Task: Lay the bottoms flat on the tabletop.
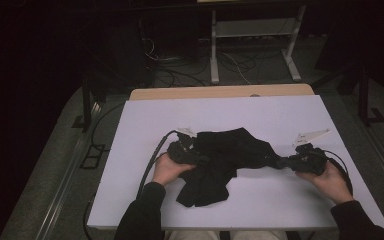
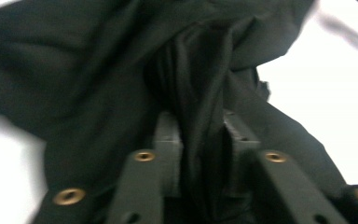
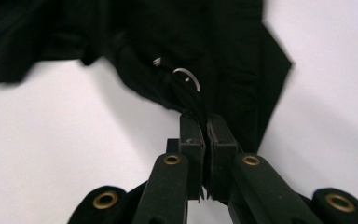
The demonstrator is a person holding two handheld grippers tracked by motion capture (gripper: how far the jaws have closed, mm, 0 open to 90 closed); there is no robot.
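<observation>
Black garment (image 1: 220, 160) pinched by both grippers, left (image 2: 200, 140) and right (image 3: 205, 135); white loop (image 3: 189, 77) in right gripper view.

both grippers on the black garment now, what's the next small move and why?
Probably draw the two apart to stretch the black garment flat. The right gripper is pinched shut on an edge, the left gripper has a thick fold between its jaws, and the cloth lies bunched on the white table.
</observation>
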